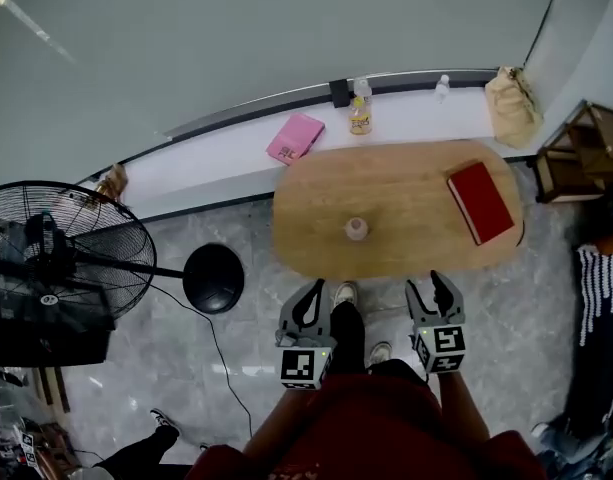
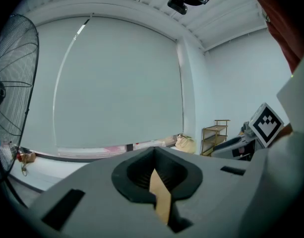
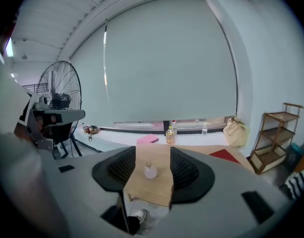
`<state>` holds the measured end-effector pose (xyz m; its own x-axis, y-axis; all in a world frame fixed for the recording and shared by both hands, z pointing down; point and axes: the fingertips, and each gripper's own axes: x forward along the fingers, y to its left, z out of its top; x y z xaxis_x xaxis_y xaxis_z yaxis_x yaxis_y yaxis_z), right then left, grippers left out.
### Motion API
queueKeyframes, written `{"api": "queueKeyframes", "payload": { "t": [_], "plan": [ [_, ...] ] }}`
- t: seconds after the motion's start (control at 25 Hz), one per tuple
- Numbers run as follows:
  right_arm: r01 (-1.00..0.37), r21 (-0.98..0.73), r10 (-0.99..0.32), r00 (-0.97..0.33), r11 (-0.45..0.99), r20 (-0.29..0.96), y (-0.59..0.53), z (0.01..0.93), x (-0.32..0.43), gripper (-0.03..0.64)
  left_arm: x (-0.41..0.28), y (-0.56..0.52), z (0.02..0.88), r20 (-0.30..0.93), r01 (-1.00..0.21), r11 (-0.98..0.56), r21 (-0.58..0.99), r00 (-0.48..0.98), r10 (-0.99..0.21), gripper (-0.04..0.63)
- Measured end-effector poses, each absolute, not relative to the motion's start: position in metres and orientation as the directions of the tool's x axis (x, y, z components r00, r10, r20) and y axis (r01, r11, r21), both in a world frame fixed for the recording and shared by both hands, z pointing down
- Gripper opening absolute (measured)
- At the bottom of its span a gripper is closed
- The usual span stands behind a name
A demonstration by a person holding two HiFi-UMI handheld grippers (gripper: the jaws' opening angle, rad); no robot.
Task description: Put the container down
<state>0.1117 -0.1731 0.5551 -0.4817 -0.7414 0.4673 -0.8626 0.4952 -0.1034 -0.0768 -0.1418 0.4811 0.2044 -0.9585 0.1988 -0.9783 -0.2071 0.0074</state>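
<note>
- The container (image 1: 356, 229) is a small, pale, round-bodied bottle. It stands upright on the wooden table (image 1: 406, 193), near the edge closest to you and a little left of the middle, with bare wood all round it.
- Your right gripper (image 1: 428, 286) has its jaws wide apart. In the right gripper view the container shows in the gap between them, but it stands further out on the table and neither pad touches it. The gripper hangs over the floor just short of the table edge.
- Your left gripper (image 1: 314, 290) has its jaws drawn in to a thin slit with nothing between them — only a sliver of the wooden top shows through in the left gripper view. It is held level with the right one, also just off the table's near edge.
- A red book (image 1: 480, 202) lies flat toward the right end of the table, well apart from the container.
- Behind the table runs a white ledge (image 1: 226, 163) under the window. It carries a pink book (image 1: 295, 138), a yellow bottle (image 1: 360, 116), a small clear bottle (image 1: 442, 87) and — at the far right — a tan bag (image 1: 512, 106).
- Your shoe (image 1: 344, 294) shows on the grey floor between the two grippers.
- A black standing fan (image 1: 61, 258) is at the left, and a wooden shelf (image 1: 586, 153) stands at the right beyond the table's end.
</note>
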Motion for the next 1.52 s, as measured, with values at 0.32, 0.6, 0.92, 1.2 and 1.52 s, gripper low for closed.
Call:
{"api": "queueKeyframes", "payload": {
  "t": [0.32,0.6,0.92,1.2,1.52],
  "plan": [
    [-0.856,-0.004,-0.829,-0.503,0.518,0.245,-0.165,0.46,0.123,0.213,-0.076,-0.112,0.437,0.111,-0.989,-0.149,-0.021,0.146,-0.983,0.005],
    [-0.858,0.114,-0.865,-0.49,0.5,0.107,-0.148,0.391,0.13,0.213,-0.079,-0.084,0.376,-0.046,-0.991,-0.116,-0.065,0.12,-0.992,0.005],
    [-0.868,0.152,-0.872,-0.486,0.473,-0.06,-0.128,0.345,0.132,0.213,-0.091,-0.06,0.336,-0.162,-0.989,-0.061,-0.132,0.082,-0.983,0.005],
    [-0.861,0.166,-0.866,-0.496,0.481,-0.061,-0.123,0.342,0.129,0.212,-0.093,-0.056,0.329,-0.181,-0.991,-0.046,-0.127,0.068,-0.981,0.005],
    [-0.859,0.16,-0.864,-0.5,0.486,-0.06,-0.12,0.345,0.125,0.156,-0.093,-0.056,0.332,-0.18,-0.991,-0.051,-0.124,0.073,-0.981,0.005]
  ]
}}
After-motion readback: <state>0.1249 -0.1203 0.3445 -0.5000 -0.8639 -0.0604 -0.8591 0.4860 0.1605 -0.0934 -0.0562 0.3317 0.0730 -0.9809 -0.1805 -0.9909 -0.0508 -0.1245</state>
